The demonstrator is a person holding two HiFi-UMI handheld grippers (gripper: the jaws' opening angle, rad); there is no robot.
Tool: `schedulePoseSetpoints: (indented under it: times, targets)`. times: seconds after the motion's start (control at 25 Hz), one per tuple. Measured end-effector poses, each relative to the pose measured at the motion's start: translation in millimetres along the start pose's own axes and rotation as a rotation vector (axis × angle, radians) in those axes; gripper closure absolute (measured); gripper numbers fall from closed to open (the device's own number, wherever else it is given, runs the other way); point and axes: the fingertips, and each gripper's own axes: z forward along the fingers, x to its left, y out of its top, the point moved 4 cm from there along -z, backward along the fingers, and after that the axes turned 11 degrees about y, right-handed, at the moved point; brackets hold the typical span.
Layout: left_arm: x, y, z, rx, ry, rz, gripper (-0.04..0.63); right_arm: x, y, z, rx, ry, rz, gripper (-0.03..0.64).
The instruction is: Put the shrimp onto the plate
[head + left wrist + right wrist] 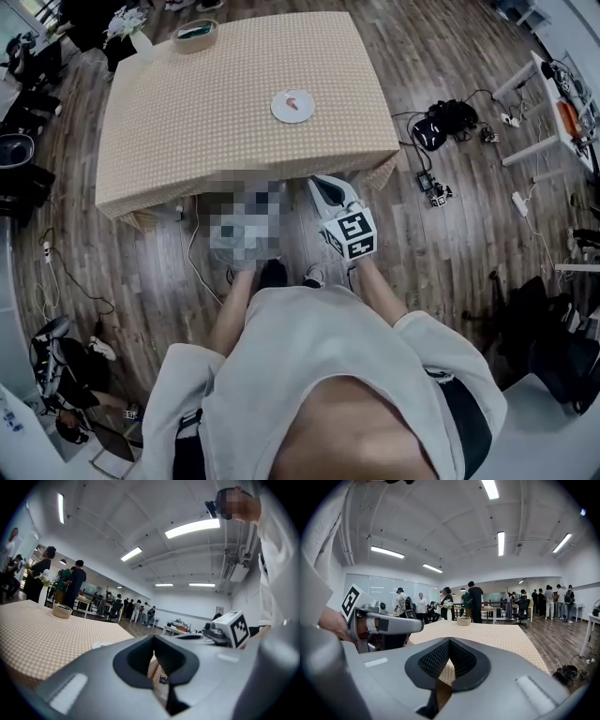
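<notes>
An orange shrimp [294, 102] lies on a small white plate [281, 113] near the front middle of the checkered table [206, 122]. Both grippers hang in front of the table's near edge, below its top and away from the plate. My right gripper [330, 190] is shut with nothing in it, its marker cube [352, 234] towards me. In the right gripper view its jaws [449, 641] meet empty. A mosaic patch hides my left gripper in the head view; in its own view the jaws [153, 641] are shut and empty, and the plate's rim [101, 645] shows just beyond.
A round bowl [196, 34] and a vase of white flowers [131, 28] stand at the table's far left. Cables, bags and gear [441, 122] lie on the wood floor to the right. Several people stand beyond the table [476, 599].
</notes>
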Motion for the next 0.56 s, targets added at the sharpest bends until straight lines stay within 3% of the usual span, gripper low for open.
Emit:
schedulePoseSetpoints:
  times: [0.56]
  targets:
    - [-40.8, -3.7, -14.4, -0.037, 0.004, 0.016, 0.586, 17.5, -4.1, -27.1, -0.005, 0.027, -0.033, 0.62]
